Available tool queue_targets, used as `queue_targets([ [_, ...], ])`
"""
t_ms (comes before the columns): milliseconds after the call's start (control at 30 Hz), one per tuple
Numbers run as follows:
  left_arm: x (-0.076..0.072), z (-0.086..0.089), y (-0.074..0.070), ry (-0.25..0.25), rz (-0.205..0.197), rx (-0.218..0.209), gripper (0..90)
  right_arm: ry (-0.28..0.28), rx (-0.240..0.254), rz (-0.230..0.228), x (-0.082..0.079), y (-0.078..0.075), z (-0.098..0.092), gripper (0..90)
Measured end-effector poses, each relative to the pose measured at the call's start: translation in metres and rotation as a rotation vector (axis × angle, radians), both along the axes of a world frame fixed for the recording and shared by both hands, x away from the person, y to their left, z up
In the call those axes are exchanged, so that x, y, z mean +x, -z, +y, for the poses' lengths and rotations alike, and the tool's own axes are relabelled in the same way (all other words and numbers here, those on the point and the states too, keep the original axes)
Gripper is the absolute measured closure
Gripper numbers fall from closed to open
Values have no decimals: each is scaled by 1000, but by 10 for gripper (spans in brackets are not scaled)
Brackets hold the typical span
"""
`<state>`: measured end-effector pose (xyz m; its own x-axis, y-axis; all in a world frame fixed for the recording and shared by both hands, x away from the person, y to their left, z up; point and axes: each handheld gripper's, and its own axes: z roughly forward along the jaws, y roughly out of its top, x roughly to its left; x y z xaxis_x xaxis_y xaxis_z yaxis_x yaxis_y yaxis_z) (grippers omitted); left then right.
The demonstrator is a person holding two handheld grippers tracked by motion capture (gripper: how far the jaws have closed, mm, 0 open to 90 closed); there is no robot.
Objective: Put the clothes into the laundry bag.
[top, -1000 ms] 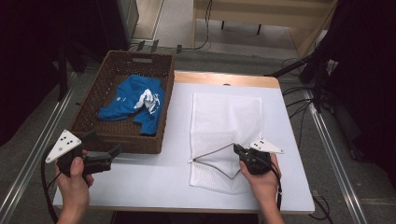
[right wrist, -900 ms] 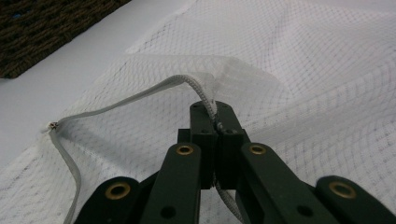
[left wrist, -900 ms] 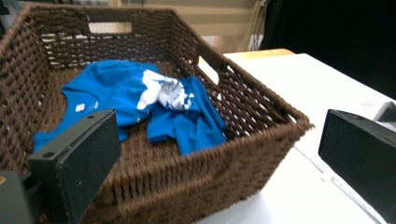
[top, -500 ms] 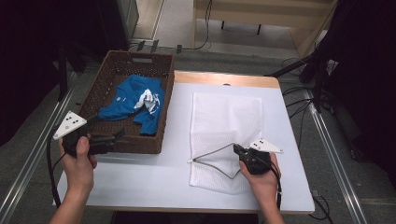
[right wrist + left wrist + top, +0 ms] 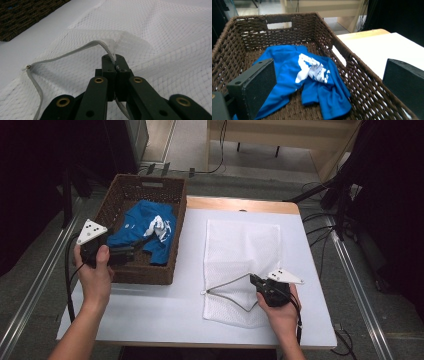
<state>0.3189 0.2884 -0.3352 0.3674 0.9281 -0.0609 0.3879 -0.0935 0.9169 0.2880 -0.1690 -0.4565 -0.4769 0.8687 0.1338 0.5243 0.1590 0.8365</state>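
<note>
While the right gripper [image 5: 115, 65] pinches the zip edge of a white mesh laundry bag [image 5: 243, 251] lying flat near the tabletop's [image 5: 150, 305] right edge, its 2 jaws clamped together on it, the left gripper [image 5: 329, 82], jaws wide apart, hangs over a brown woven wicker basket [image 5: 117, 205] at the left edge. Inside lies a crumpled blue garment [image 5: 312, 75] whose white print is unreadable.

The wicker basket [image 5: 150, 270] is the landmark. Its tall woven walls fence in the blue garment [image 5: 145, 227], so entry is from above. Just right of the basket a bare strip of surface [image 5: 190, 245] runs free. Farther right, the white mesh bag [image 5: 245, 250] covers the surface, its raised zipper edge [image 5: 227, 285] blocking low passes.
</note>
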Motion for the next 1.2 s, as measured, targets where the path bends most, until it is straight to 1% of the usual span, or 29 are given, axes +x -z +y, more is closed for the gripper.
queue_targets([
  [100, 10, -1, -3, -6, 2, -5, 0, -1, 3, -1, 0, 0, 0, 896],
  [267, 30, -1, -6, -24, 17, -17, 0, -3, -3, 0, 1, 0, 0, 896],
  [367, 42, -1, -5, -34, 30, -10, 0, -3, -1, 1, 1, 0, -1, 896],
  [567, 63, -1, -4, -59, 37, 5, 0, -5, 4, 3, 1, 1, -2, 897],
  [667, 74, -1, -1, -78, 58, 15, 0, -7, 5, 2, 1, 1, -2, 896],
  [800, 91, -2, 6, -93, 118, 14, 0, -7, 4, -1, 1, 1, -2, 896],
  [867, 99, -1, 11, -95, 157, -9, 0, -8, 5, -1, 1, 1, -2, 896],
  [933, 107, 0, 15, -96, 189, -16, 0, -9, 5, -1, 1, 1, -2, 896],
  [1000, 114, 1, 19, -94, 236, -38, 0, -8, 8, 3, 1, 1, -2, 896],
  [1033, 118, 1, 21, -97, 263, -40, 0, -9, 6, 3, 1, 1, -2, 896],
  [1067, 121, 0, 24, -100, 287, -34, 1, -9, 5, 4, 1, 2, -2, 896],
  [1100, 124, 0, 26, -111, 306, -26, 21, -9, 7, 4, 1, 2, -2, 896],
  [1167, 131, -1, 31, -145, 347, -16, 73, -10, 7, 4, 2, 2, -2, 896],
  [1200, 135, -2, 34, -148, 376, -6, 81, -10, 6, 4, 2, 2, -2, 896],
])
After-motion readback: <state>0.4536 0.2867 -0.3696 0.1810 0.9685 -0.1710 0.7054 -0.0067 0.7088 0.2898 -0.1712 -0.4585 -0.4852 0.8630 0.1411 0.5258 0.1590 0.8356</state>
